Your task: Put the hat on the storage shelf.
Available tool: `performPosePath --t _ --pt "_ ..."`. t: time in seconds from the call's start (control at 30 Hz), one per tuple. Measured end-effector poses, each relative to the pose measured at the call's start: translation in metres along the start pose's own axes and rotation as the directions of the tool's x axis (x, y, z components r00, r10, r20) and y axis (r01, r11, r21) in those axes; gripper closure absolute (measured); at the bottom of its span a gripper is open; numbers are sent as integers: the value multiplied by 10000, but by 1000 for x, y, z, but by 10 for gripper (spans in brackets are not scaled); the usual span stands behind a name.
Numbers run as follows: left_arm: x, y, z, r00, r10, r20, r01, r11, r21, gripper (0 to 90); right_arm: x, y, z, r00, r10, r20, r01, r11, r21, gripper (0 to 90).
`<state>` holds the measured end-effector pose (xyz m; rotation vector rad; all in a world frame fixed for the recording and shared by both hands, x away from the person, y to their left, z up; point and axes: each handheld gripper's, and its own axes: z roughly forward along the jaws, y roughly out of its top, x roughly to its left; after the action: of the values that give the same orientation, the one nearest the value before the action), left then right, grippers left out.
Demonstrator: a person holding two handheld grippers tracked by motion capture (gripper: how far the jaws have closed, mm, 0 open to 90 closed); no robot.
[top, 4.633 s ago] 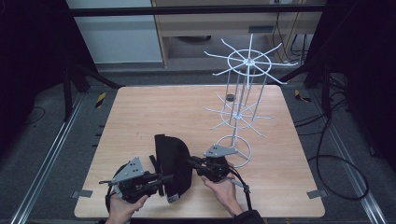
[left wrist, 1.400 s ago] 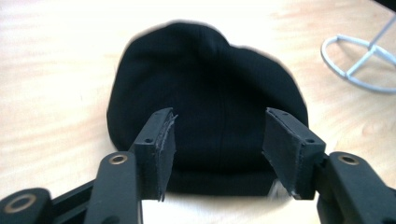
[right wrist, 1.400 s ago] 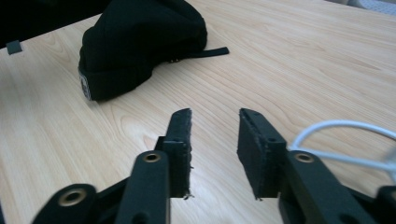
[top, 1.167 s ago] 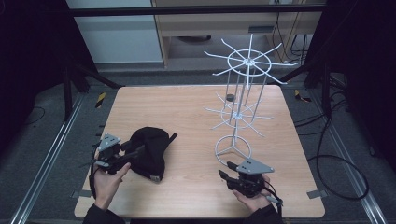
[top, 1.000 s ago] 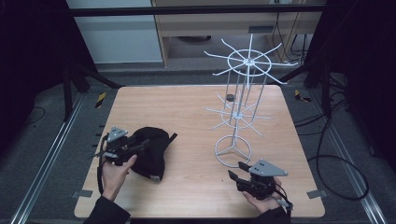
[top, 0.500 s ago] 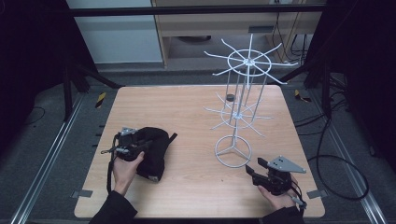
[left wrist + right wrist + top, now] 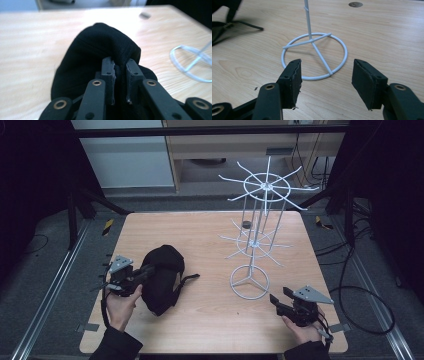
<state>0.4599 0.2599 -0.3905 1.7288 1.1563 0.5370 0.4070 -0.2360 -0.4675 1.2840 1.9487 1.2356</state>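
1. Against the picture from about half a second ago, the left gripper (image 7: 142, 273) has just been closing. Its jaws now pinch a fold of the black cap (image 7: 162, 277), and in the left gripper view the cloth bunches up between the two pads (image 7: 110, 72).
2. In the oldest picture both grippers were together at the near middle of the table (image 7: 200, 230) with the cap between them. Now they are well apart: the left one at the near left, the right one at the near right corner.
3. The cap has shifted from the near middle to the left half of the table. It lies on the wood as a dark heap, with a strap trailing toward the middle.
4. The right gripper (image 7: 277, 302) has been opening a little and has slid rightward since a second ago. Its jaws stand wide with nothing between them; in the right gripper view they point at the ring base of the white wire rack (image 7: 314, 57), near it but not touching.
5. The wire rack stands upright on the right half of the table, where it was in every earlier picture; its spokes carry nothing.
6. A small dark disc (image 7: 246, 224) lies on the wood behind the rack's post.
7. No container shows on the table.
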Motion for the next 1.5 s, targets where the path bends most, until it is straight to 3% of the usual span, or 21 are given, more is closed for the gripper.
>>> performPosePath --t 0.1,0.17,0.33,0.43,0.63,0.77,0.93,1.1,1.23,1.4,1.5 --pt "-7 9 -14 9987 214 465 -178 9970 -749 793 -2 -1 0 9999 -40 123 40 10000 -38 396" --pt "-12 16 -25 9968 379 707 -285 9911 -1297 793 -3 -1 0 9999 -47 161 48 10000 -49 390" --pt "-26 32 -51 9860 754 1485 -353 9660 -2562 793 -6 -1 0 9996 -52 293 56 9999 -148 373" --pt "-33 40 -63 9788 1003 1788 -413 9506 -3076 794 -7 -1 0 9992 -83 400 91 9998 -195 365" --pt "-46 55 -85 9563 1448 2541 -271 9090 -4160 794 -8 -2 1 9985 -145 519 156 9996 -217 352" --pt "-56 66 -100 9398 1834 2883 -192 8708 -4913 794 -8 -2 1 9982 -179 565 193 9995 -235 347" --pt "-69 79 -110 9247 2296 3036 -339 8441 -5351 794 -8 -2 1 9981 -199 582 215 9994 -262 343" --pt "-83 89 -115 9107 2586 3220 -375 8282 -5592 794 -9 -2 1 9979 -225 600 241 9994 -258 339" --pt "-90 99 -117 9027 2729 3326 -374 8200 -5712 795 -9 -2 2 9977 -266 625 283 9992 -266 338" --pt "-102 116 -118 8883 3009 3470 -367 7995 -5996 795 -9 -2 2 9977 -267 629 284 9992 -269 337" --pt "-109 123 -117 8792 3137 3586 -358 7940 -6068 794 -9 -2 2 9977 -263 623 281 9992 -270 337"
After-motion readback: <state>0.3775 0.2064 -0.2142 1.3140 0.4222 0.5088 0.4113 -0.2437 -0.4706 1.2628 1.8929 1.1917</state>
